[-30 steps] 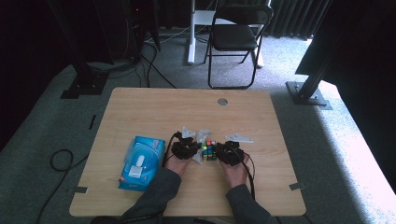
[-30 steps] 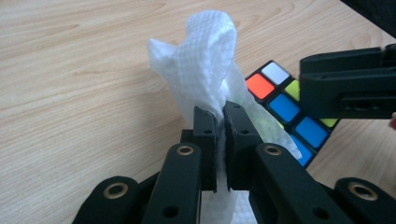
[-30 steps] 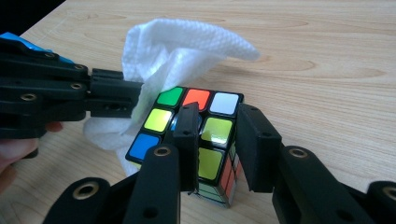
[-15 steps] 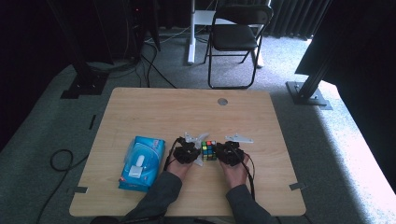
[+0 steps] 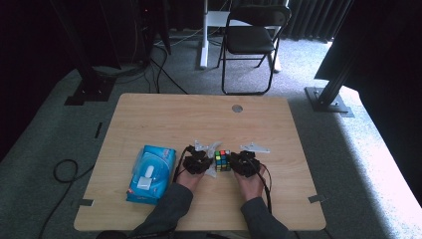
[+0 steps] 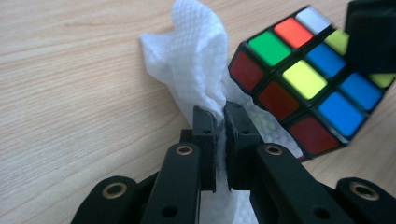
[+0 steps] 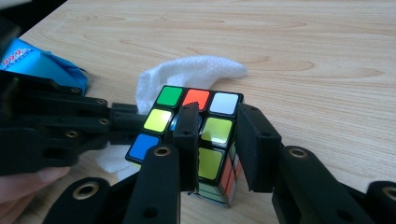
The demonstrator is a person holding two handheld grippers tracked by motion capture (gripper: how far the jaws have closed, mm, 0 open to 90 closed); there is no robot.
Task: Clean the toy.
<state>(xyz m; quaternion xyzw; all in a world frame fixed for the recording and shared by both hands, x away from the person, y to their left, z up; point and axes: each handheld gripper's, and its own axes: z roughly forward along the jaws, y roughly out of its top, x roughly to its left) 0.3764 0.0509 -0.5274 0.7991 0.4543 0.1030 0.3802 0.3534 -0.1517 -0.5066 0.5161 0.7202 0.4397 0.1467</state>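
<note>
The left tongs [image 6: 220, 114] pinch a crumpled white wipe [image 6: 196, 60] with a woven, dimpled texture. The right tongs [image 7: 217, 140] clamp a glossy puzzle cube [image 7: 198, 135] of 9-tile faces, tilted just beside the wipe. Both sit near the front of the pale wood-grain desk [image 5: 164, 119]; a blue wipe pack [image 5: 151, 173] lies left, on grey carpet a folding chair [image 5: 251, 37].
</note>
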